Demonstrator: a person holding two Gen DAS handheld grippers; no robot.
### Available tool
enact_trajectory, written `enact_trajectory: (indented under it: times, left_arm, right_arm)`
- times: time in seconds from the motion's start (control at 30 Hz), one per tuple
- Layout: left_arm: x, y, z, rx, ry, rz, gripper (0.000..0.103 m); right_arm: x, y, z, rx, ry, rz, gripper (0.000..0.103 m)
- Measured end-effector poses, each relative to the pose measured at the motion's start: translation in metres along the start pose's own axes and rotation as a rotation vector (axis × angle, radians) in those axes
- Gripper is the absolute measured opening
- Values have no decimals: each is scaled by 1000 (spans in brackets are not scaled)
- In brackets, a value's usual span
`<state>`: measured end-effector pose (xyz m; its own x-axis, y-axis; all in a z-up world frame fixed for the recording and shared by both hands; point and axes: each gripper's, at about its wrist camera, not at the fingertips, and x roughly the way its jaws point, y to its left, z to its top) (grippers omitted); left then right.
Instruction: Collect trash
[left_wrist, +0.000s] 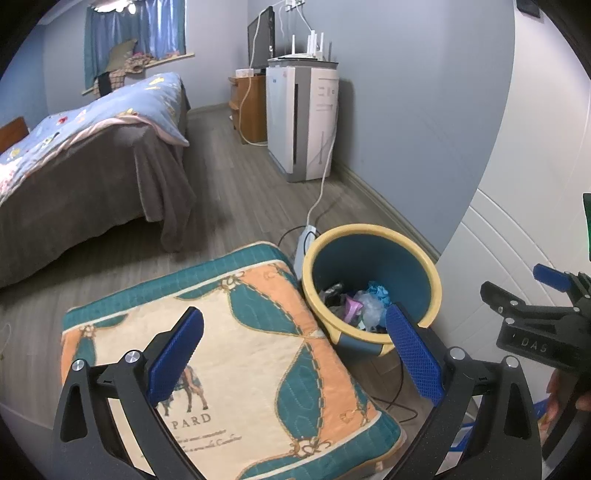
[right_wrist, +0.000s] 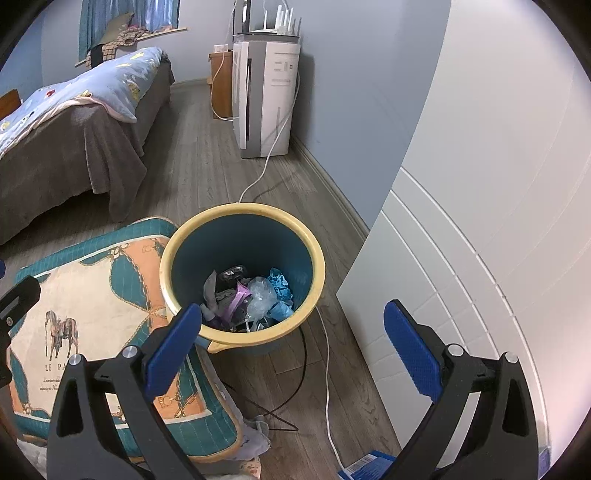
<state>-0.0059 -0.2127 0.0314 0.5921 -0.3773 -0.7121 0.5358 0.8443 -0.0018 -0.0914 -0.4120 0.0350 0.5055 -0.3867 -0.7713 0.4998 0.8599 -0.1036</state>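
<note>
A blue bin with a yellow rim (left_wrist: 373, 230) (right_wrist: 242, 212) stands on the wood floor beside a patterned cushion. Crumpled trash (left_wrist: 364, 304) (right_wrist: 258, 295) of clear, blue and purple plastic lies in its bottom. My left gripper (left_wrist: 295, 354) is open above the cushion (left_wrist: 236, 350), its right finger near the bin's front rim, with nothing between the fingers. My right gripper (right_wrist: 295, 350) is open just in front of the bin, empty. The right gripper (left_wrist: 535, 306) also shows at the right edge of the left wrist view.
A bed (left_wrist: 74, 162) with a blue quilt fills the left. A white air purifier (left_wrist: 303, 122) stands by the wall, its white cable (right_wrist: 325, 369) and a dark cable trailing past the bin. A white cabinet (right_wrist: 480, 240) rises on the right. A blue box (right_wrist: 369, 467) lies on the floor.
</note>
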Motion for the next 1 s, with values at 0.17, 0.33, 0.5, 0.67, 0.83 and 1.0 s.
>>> enact_trajectory:
  times: [0.17,0.33,0.5,0.67,0.83,1.0]
  left_arm:
    - [0,0,0,4,0,2,98]
    - [-2,-1,0,9,-2,3,98]
    - [-2,-2,0,9,-1,3,98]
    - [-2,-2,0,9,-1,3,98]
    - [-2,-2,0,10,-2,1,98]
    - [-1,-3,-1,17,-3,-5,98]
  right_arm:
    - [0,0,-1,-1,1,-3,97]
    - [0,0,-1,-1,2,-3,97]
    - [0,0,-1,-1,7,-4,97]
    - [1,-1,0,2,8,-4,97]
    - [2,-2,-2,10,14,-5,97]
    - [4,-3,-2,17,16,-4,97]
